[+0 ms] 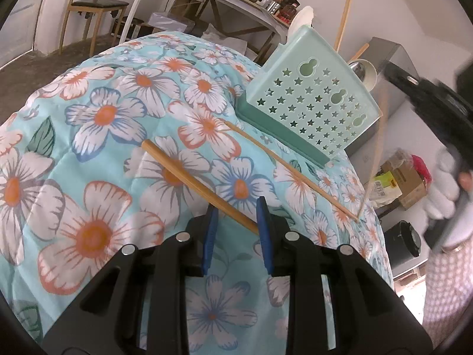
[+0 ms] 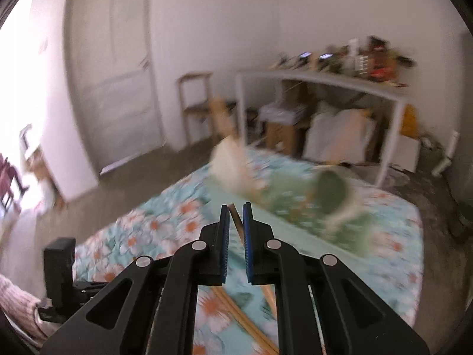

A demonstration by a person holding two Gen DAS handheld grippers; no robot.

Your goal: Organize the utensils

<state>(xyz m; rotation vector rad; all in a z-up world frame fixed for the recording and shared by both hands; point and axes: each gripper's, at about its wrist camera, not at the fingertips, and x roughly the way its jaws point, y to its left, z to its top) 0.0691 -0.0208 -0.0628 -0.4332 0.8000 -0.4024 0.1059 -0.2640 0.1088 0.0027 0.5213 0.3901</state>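
Observation:
My left gripper (image 1: 236, 233) sits low over the floral cloth (image 1: 97, 159). A thick bamboo chopstick (image 1: 189, 180) runs slantwise between its blue pads (image 1: 210, 236) and touches both. A thinner chopstick (image 1: 289, 168) lies on the cloth before the mint-green star-holed holder (image 1: 310, 100), which has a white spoon (image 1: 303, 17) and sticks in it. My right gripper (image 2: 236, 210) is raised, its pads nearly together on another chopstick (image 2: 238, 222). That stick shows as a blurred streak (image 1: 380, 136) hanging right of the holder. The holder (image 2: 310, 198) is blurred in the right wrist view.
A person's gloved hand (image 1: 443, 189) holds the right tool at the cloth's right edge. A silver box (image 1: 393, 68) stands behind the holder. Beyond the cloth are a wooden chair (image 1: 94, 6), a cluttered white table (image 1: 236, 3) and a door (image 2: 115, 68). Boxes (image 1: 402, 180) sit on the floor.

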